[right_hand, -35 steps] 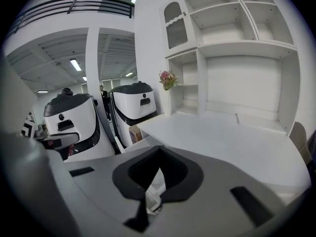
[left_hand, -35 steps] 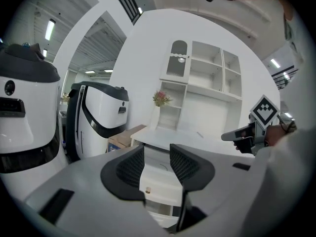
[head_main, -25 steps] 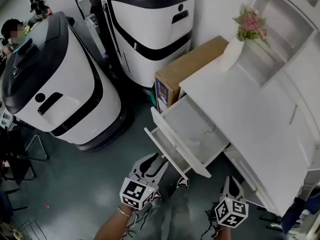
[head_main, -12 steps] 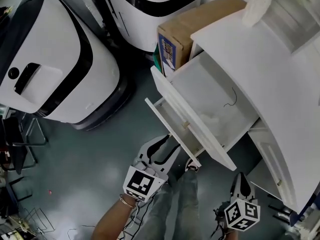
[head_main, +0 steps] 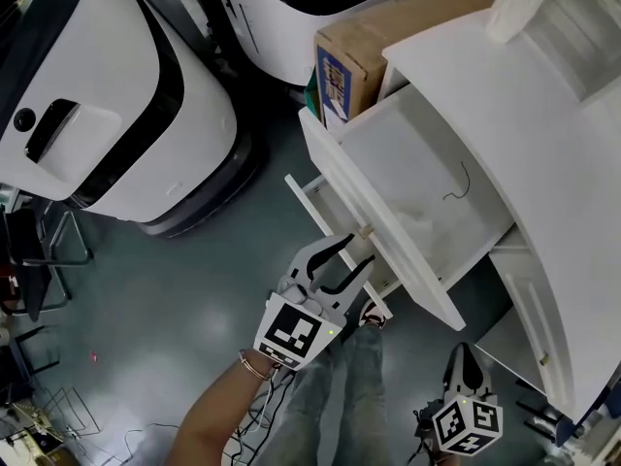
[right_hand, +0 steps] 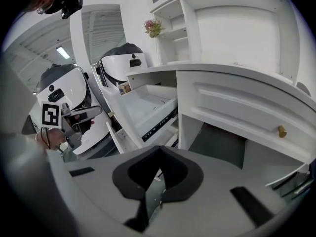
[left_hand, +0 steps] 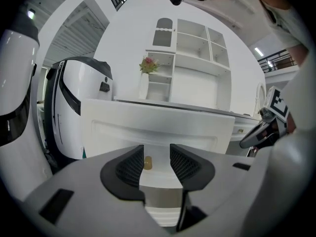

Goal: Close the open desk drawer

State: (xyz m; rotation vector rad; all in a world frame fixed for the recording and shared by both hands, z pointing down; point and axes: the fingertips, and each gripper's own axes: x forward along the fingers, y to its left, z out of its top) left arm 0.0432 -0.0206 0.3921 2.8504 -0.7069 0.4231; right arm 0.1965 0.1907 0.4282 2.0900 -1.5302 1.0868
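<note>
The white desk (head_main: 543,153) has its upper drawer (head_main: 427,187) pulled far out, with only a thin wire inside. The drawer's long front panel (head_main: 388,236) faces me and carries a small brass knob (left_hand: 147,163). A lower drawer front (head_main: 325,231) also stands out a little. My left gripper (head_main: 347,258) is open, its tips just short of the front panel. In the left gripper view the knob shows in the gap of the left gripper (left_hand: 157,157). My right gripper (head_main: 464,377) hangs low at the desk's near side, shut on nothing; the right gripper (right_hand: 159,152) faces the kneehole.
A cardboard box (head_main: 388,37) is wedged behind the open drawer. Two large white machines (head_main: 107,95) stand on the dark floor to the left. A white vase (head_main: 519,3) sits on the desktop. A closed drawer with a brass knob (right_hand: 282,131) is on the right.
My left gripper has risen and moved forward to the drawer front, staying open. The right gripper has kept low and shut. The head view has shifted slightly closer.
</note>
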